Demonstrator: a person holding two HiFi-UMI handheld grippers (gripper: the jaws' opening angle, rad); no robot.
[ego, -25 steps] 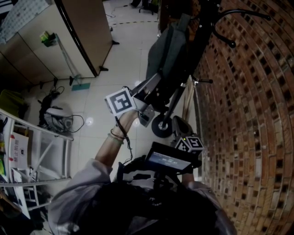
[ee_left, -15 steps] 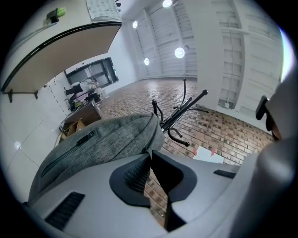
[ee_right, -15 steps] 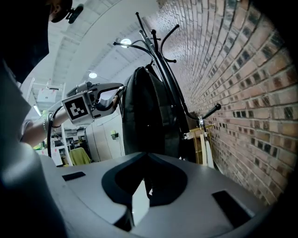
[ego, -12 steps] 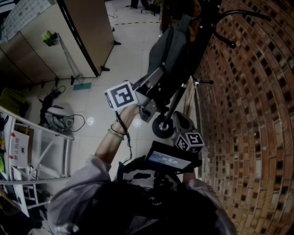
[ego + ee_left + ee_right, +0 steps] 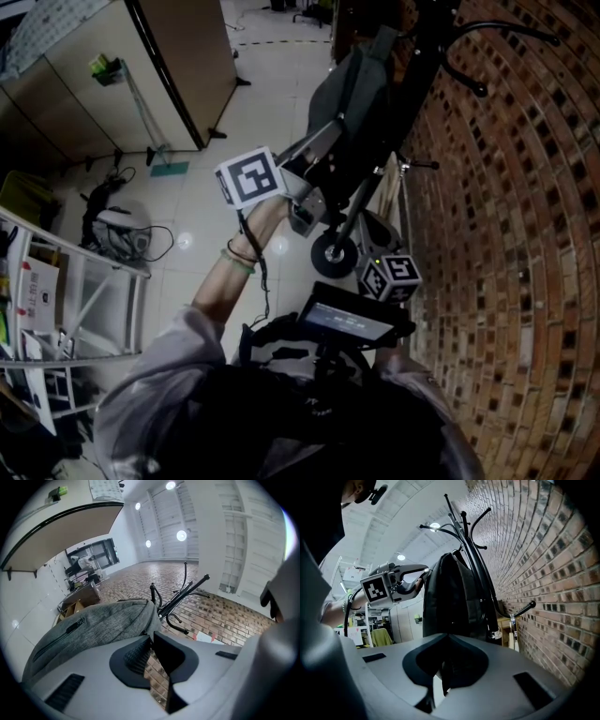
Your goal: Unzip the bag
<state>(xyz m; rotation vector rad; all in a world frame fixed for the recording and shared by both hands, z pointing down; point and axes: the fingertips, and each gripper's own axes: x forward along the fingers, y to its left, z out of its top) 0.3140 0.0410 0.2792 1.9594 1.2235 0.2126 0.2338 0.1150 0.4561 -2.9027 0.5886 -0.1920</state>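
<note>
My left gripper point(image 5: 151, 637) and right gripper point(image 5: 443, 641) sit closed; the grey fabric backpack point(image 5: 93, 625) looks limp, so I'd pinch its zipper point(image 5: 65, 631).

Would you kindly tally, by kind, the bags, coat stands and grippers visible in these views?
Bags: 1, the grey bag
Coat stands: 1, the black coat stand
Grippers: 2, the left gripper and the right gripper
Total: 4

A grey bag point(image 5: 93, 625) hangs from a black coat stand point(image 5: 185, 595).
</note>
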